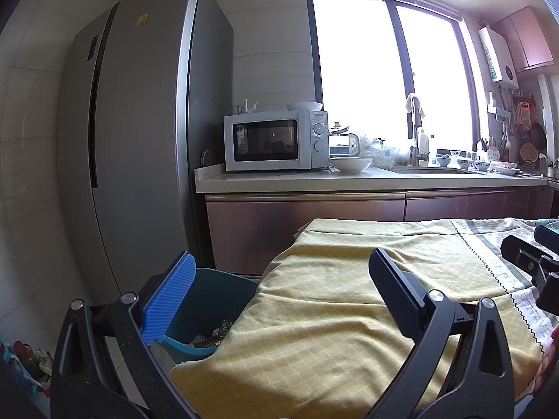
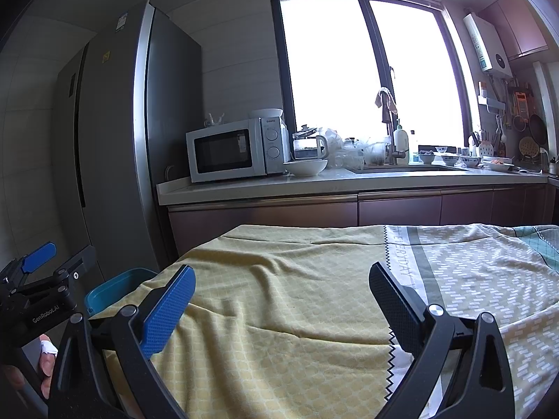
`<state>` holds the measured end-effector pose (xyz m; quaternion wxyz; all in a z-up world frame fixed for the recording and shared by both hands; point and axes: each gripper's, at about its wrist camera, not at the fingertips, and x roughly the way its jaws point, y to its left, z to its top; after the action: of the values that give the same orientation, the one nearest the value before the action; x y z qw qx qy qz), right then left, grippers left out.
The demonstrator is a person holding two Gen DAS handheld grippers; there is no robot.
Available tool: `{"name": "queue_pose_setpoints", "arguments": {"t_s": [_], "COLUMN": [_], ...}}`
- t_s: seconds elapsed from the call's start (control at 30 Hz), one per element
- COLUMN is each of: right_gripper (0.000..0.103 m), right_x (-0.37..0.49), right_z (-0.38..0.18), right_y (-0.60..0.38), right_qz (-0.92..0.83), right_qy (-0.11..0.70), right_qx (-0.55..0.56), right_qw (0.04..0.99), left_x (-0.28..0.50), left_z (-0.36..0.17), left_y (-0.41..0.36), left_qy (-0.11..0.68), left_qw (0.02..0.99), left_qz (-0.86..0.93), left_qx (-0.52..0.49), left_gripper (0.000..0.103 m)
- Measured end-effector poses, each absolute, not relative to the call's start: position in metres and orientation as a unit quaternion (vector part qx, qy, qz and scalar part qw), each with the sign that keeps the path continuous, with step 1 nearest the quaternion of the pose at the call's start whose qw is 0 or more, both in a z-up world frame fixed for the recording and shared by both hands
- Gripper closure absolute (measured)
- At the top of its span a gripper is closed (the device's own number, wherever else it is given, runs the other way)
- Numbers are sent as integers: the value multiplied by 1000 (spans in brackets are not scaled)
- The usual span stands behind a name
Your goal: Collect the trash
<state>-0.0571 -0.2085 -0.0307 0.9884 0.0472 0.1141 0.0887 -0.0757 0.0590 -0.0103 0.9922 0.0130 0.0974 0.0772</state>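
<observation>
A teal trash bin (image 1: pixel 206 310) stands on the floor at the table's left edge, with scraps of trash inside; its rim also shows in the right wrist view (image 2: pixel 115 289). My left gripper (image 1: pixel 283 269) is open and empty, held over the table's left end beside the bin. My right gripper (image 2: pixel 283 282) is open and empty above the yellow tablecloth (image 2: pixel 279 296). The left gripper shows at the left of the right wrist view (image 2: pixel 52 262). Part of the right gripper shows at the right edge of the left wrist view (image 1: pixel 534 258).
A tall grey fridge (image 1: pixel 139 139) stands left of the counter (image 1: pixel 349 181), which carries a microwave (image 1: pixel 276 139), a white bowl (image 1: pixel 351 164), a sink and dishes. Colourful clutter (image 1: pixel 24 363) lies on the floor at far left. The table's right half has a grey patterned cloth (image 2: pixel 489 279).
</observation>
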Motion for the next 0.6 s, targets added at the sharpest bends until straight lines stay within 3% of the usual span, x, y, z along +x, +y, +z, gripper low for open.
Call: {"name": "queue_pose_setpoints", "arguments": {"t_s": [0.6], "right_gripper": [7], "right_x": [-57], "right_z": [-32], "right_y": [-209], "right_qz": [88], "right_qy": [116], "right_qx": [49], "right_qw": [988], "left_x": [-75], "left_z": [-10], "left_y": [59], "left_qy": [100], "left_qw": [992], "left_qz": [78], "left_qx": [13], "left_gripper": [6]}}
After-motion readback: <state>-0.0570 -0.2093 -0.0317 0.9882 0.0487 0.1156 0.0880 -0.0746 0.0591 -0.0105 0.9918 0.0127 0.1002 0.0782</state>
